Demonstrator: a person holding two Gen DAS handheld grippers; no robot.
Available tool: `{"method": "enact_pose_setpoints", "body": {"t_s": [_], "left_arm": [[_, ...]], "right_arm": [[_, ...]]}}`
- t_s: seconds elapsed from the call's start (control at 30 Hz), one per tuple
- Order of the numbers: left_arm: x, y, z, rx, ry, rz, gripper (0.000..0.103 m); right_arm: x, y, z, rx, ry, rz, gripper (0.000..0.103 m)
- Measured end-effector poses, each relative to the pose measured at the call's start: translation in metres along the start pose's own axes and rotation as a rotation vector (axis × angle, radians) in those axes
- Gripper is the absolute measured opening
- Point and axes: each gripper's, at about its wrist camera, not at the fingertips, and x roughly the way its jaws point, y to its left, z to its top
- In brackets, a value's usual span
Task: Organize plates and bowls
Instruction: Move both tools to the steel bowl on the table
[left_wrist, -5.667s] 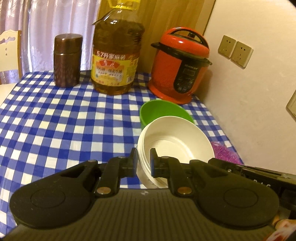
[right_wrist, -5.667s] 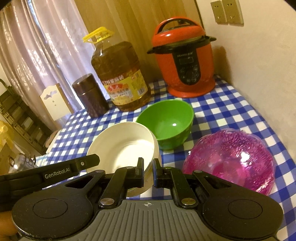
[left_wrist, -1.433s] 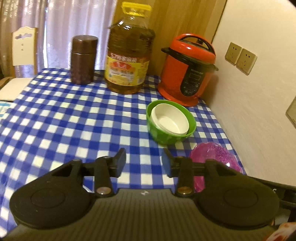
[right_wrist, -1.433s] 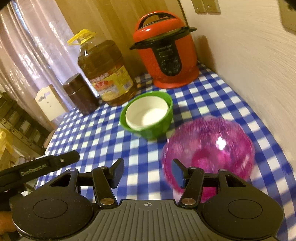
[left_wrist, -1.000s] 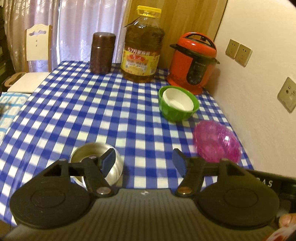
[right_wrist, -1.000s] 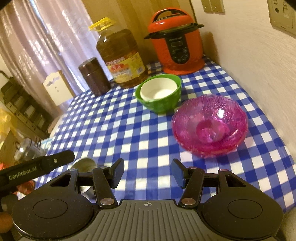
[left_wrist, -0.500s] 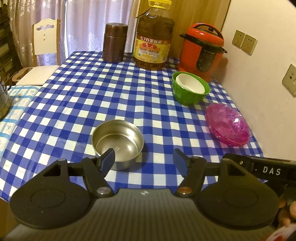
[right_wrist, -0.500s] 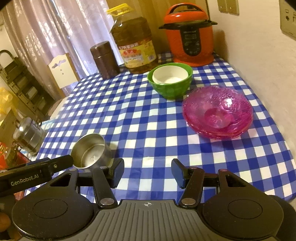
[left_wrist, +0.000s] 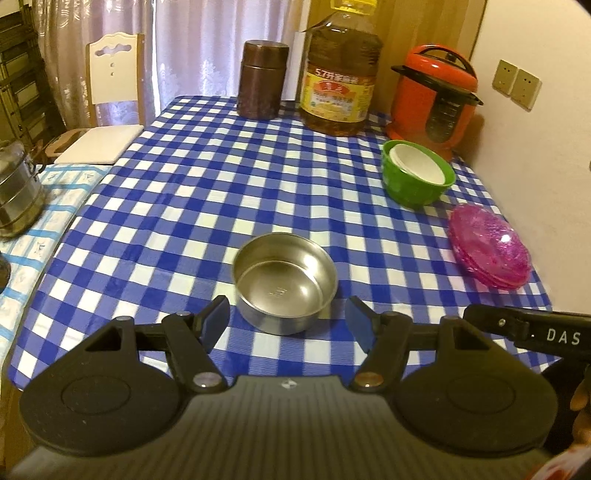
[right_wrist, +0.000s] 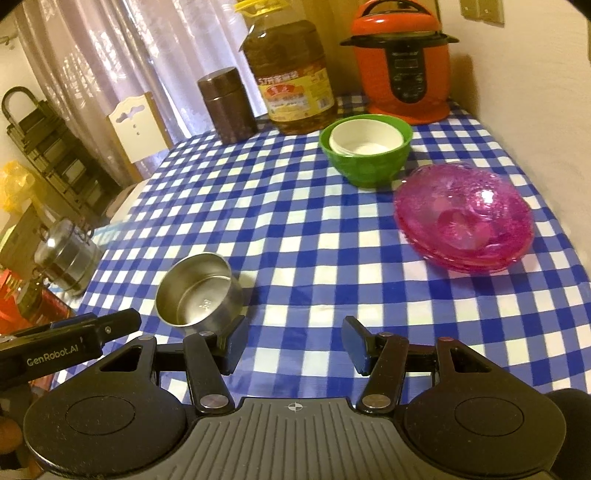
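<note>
From the left wrist view we count one steel bowl (left_wrist: 285, 282), standing upright on the desk (left_wrist: 177, 206) close to its near edge. Our left tongs (left_wrist: 287, 322) hover just short of it, fingers spread wide and pinching nothing. Toward the far right corner sits one green bowl (left_wrist: 416, 178) with one white bowl (left_wrist: 417, 164) nested inside it. Nearer along the right edge lies one stack of pink glass plates (left_wrist: 489, 250); how many plates it holds we cannot tell. Along the far edge stand one brown canister (left_wrist: 263, 79), one big oil bottle (left_wrist: 341, 72) and one red pressure cooker (left_wrist: 436, 99). The desk wears a blue and white checked cloth. Beyond its far left corner we see one white chair (left_wrist: 114, 75) before pale curtains (left_wrist: 207, 44), and one steel tiffin carrier (left_wrist: 16, 192) off the left edge. Two wall sockets (left_wrist: 517, 84) sit on the right wall.

From the right wrist view our right tongs (right_wrist: 293, 341) are likewise spread, with nothing between them, above the checked cloth by the near edge. The steel bowl (right_wrist: 197, 290) stands just beyond the left finger. The pink plates (right_wrist: 465, 218) lie near the right edge, and the green bowl (right_wrist: 365, 153) with the white one (right_wrist: 365, 142) inside stands beyond them, in front of the cooker (right_wrist: 400, 57). One dark rack (right_wrist: 48, 147) stands at the left.
</note>
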Motion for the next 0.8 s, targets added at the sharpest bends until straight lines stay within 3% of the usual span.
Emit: {"method": "enact_pose_setpoints", "body": {"t_s": [0.8], "left_arm": [[0.049,0.041,0.01,-0.022,0.054,0.035,0.064]], "right_arm": [[0.062,0.027,0.011,-0.01,0.042,0.035,0.056]]}}
